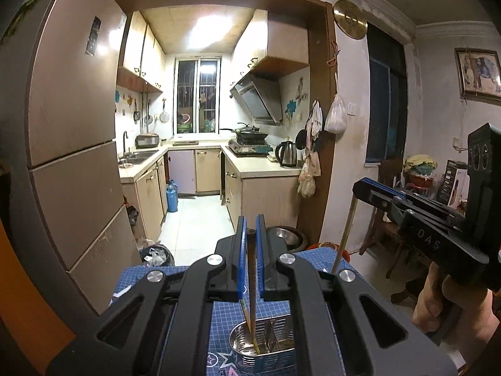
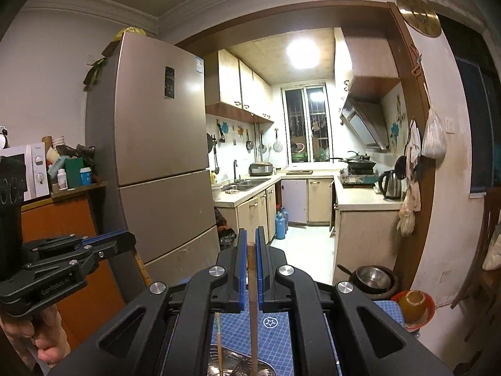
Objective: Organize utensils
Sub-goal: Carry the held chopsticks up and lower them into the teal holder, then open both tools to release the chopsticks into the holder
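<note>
Where blue pads clamp — slim wooden chopstick (image 1: 251, 285)

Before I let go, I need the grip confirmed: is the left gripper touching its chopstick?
Touching. The left wrist view shows the left gripper with its blue pads clamped on the chopstick.

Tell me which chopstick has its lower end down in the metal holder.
The darker brown chopstick in the left tongs; its tip sits inside the shiny metal utensil holder. The pale chopstick hangs above the mat.

Light: bright ceiling lamp (image 1: 213, 28) in kitchen, blown out
Foreground: dim, warm cast
Edges: fisheye bending, dark corners
Focus: slightly soft
</note>
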Tool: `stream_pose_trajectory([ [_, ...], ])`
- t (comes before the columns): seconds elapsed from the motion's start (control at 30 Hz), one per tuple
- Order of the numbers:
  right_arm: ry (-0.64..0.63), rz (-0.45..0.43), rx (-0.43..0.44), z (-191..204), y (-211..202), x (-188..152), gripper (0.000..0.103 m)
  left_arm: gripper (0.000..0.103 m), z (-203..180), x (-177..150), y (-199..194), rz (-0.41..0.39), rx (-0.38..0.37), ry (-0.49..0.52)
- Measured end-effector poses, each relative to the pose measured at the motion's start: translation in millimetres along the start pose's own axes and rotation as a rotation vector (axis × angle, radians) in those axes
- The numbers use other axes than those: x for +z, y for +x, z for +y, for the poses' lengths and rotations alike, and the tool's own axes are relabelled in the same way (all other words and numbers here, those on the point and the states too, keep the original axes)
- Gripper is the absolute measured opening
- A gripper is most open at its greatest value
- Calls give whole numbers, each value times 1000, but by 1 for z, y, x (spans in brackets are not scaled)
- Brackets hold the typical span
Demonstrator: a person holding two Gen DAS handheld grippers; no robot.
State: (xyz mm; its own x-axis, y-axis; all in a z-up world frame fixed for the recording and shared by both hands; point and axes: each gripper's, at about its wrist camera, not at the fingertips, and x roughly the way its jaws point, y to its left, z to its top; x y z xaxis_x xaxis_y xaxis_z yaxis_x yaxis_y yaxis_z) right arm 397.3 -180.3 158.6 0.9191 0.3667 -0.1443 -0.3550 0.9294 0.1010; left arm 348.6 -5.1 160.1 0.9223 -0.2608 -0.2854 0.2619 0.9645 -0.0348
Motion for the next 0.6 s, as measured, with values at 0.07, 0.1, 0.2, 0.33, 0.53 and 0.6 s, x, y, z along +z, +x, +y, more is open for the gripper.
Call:
stream_pose_trajectory([
  [0.07, 2, 6, 2, 0, 4, -5, 6, 4, 2, -5, 6, 8, 0, -2],
  [0.1, 4, 12, 3, -1, 7, -9, 6, 4, 2, -8, 8, 11, -1, -1],
  [0.2, 7, 24, 5, -2, 15, -16, 6, 4, 3, -11, 13, 15, -2, 2],
  [0.33, 15, 45, 9, -5, 24, -29, 6, 4, 4, -18, 20, 26, -4, 1],
  [0.53, 29, 60, 13, -9, 30, -38, 6, 4, 6, -23, 31, 48, 0, 1],
  [0.6, 26, 63, 16, -9, 31, -39, 7, 5, 6, -25, 32, 57, -1, 0],
])
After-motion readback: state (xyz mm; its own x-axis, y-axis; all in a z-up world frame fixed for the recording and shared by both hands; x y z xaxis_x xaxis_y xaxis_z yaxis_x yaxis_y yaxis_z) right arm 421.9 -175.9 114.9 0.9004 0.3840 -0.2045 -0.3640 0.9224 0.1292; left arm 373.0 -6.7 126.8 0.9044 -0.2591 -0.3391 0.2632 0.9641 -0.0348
